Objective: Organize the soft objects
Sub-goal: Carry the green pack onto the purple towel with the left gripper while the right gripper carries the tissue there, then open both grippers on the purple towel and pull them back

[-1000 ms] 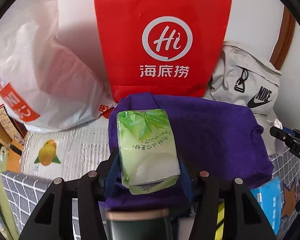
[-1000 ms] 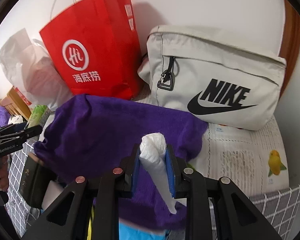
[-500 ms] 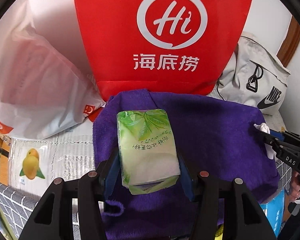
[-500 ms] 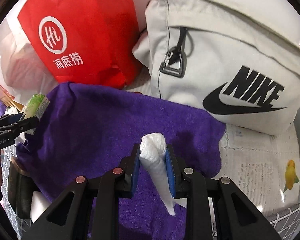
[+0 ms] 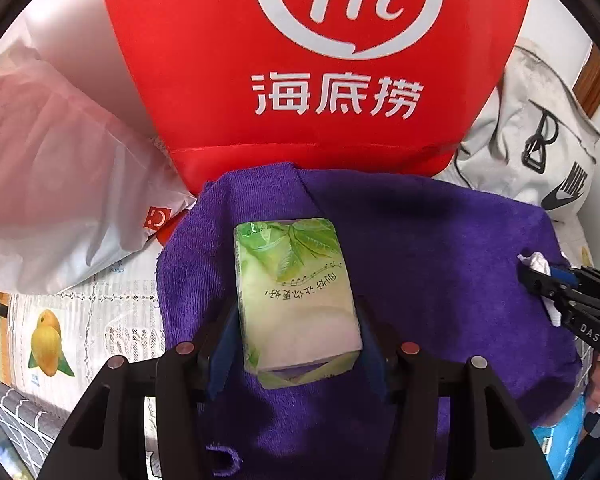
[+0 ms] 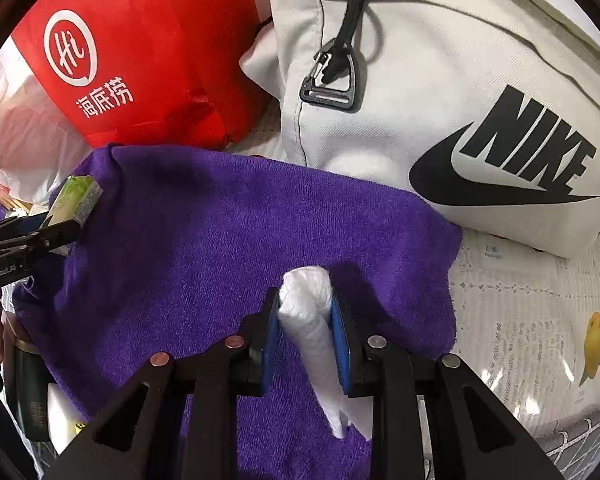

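1. There are 2 hand-held grippers. The left gripper (image 5: 298, 344) is clamped on 1 green tissue pack (image 5: 296, 300), its blue pads pressing the pack's 2 long sides; the right gripper (image 6: 306, 344) is clamped on 1 rolled white tissue (image 6: 310, 320), which sticks out past the pads at both ends.
2. 1 purple towel (image 6: 236, 248) lies spread beneath both grippers, over things that it mostly hides. The tissue pack and the white tissue are both held over it.
3. There are 3 bags behind the towel: 1 red paper bag (image 5: 312, 60), 1 translucent white plastic bag (image 5: 52, 184) to its left, and 1 light grey fabric bag (image 6: 440, 92) to its right.
4. The red paper bag bears a white ring with "Hi" inside and 3 Chinese characters, 海底捞, below.
5. The grey bag carries "NIKE" in black above 1 black swoosh, and 1 black zip pull with a metal clip.
6. The tissue pack shows green leaves and 1 line of small Chinese writing, too small to read surely.
7. In the left wrist view, the right gripper's body reads "DAS"; in the right wrist view, the left gripper's body reads "GenRobot.AI".
8. A white patterned cloth (image 6: 512, 320) printed with yellow fruit lies under the towel and bags; 1 fruit print shows in each view.
9. 1 light blue packet (image 5: 560, 436) peeks from under the towel's right edge.
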### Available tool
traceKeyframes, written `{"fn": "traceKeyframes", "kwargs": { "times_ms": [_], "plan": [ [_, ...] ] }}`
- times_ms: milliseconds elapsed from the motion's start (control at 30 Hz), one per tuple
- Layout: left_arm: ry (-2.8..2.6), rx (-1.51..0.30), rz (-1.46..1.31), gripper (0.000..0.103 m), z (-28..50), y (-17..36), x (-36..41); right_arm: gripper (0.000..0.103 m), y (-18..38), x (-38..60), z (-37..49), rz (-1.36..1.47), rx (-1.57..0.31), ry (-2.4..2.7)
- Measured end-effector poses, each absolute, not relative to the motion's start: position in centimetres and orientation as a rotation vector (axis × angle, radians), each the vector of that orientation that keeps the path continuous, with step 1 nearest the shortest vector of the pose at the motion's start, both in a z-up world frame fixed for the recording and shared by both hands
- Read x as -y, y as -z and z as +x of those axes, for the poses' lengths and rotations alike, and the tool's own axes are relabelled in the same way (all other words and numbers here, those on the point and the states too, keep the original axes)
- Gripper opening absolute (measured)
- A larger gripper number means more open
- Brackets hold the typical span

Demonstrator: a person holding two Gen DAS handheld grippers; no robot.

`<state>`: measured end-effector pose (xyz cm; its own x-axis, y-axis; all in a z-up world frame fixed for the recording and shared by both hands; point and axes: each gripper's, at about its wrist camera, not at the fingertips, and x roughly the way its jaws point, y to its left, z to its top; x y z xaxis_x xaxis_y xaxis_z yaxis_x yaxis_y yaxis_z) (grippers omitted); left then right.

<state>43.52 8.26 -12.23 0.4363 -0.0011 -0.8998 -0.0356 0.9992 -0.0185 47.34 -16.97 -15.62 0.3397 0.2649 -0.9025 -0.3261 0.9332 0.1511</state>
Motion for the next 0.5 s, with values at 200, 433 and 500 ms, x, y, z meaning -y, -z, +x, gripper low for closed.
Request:
{"fn": "traceKeyframes", "kwargs": {
  "times_ms": [200,433,500],
  "plan": [
    [-0.035,-1.144,-0.037,0.054,44.2,12.8,-7.5,0.030,15.8,17.5,47.5,-0.029,-1.183,-0.391],
    [0.002,-1.094,-0.059,0.078,43.7,11.6,-6.8,0.061,13.7,17.5,46.2,-0.074,-1.132,-0.410],
    [-0.004,-1.088,-0.060,0.078,43.3,11.2,-6.9,0.066,12.8,17.7,45.5,-0.092,-1.105,-0.403]
  ]
}}
